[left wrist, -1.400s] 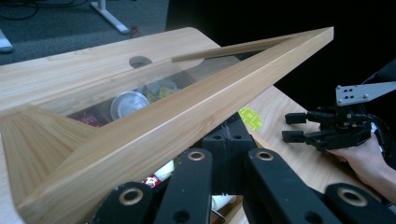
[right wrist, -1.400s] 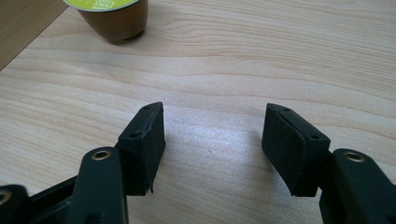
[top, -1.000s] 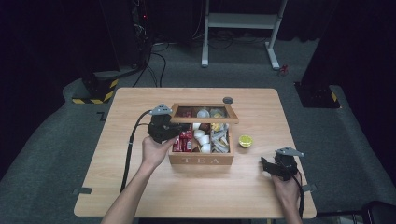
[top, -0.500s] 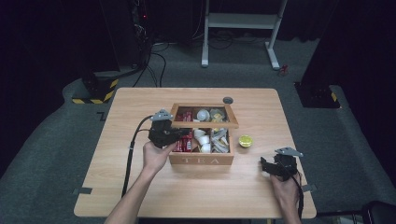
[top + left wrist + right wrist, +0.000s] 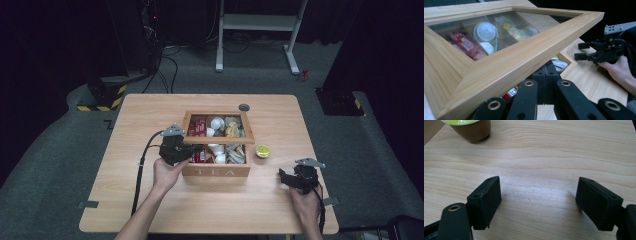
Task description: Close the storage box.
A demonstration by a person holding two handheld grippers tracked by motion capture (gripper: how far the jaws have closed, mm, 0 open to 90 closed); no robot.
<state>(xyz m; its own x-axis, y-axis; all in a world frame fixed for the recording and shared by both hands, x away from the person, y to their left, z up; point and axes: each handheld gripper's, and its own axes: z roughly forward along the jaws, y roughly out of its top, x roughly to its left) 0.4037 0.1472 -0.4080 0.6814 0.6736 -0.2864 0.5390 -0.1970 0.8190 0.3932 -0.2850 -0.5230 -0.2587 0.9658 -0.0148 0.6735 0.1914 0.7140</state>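
Note:
A wooden tea box (image 5: 216,171) stands mid-table, its glass-paned lid (image 5: 218,140) tilted partly open above it. My left gripper (image 5: 197,149) reaches in at the box's left side under the lid's front frame (image 5: 529,50). Its jaws (image 5: 546,75) are shut together, and the frame lies over them. Through the glass I see red Nescafe sticks (image 5: 465,45) and white creamer cups (image 5: 485,31). My right gripper (image 5: 282,177) rests on the table right of the box. Its jaws (image 5: 537,202) have just been opening and stand open, with bare wood between them.
A brown coffee capsule (image 5: 263,150) with a yellow-green top (image 5: 471,128) sits on the table just right of the box, ahead of my right gripper. A small dark round disc (image 5: 244,107) lies behind the box. The left gripper's cable (image 5: 140,175) trails over the table's front edge.
The lid has tipped lower over the box. My left gripper has come slightly nearer the front with it. The right hand has stayed where it was.

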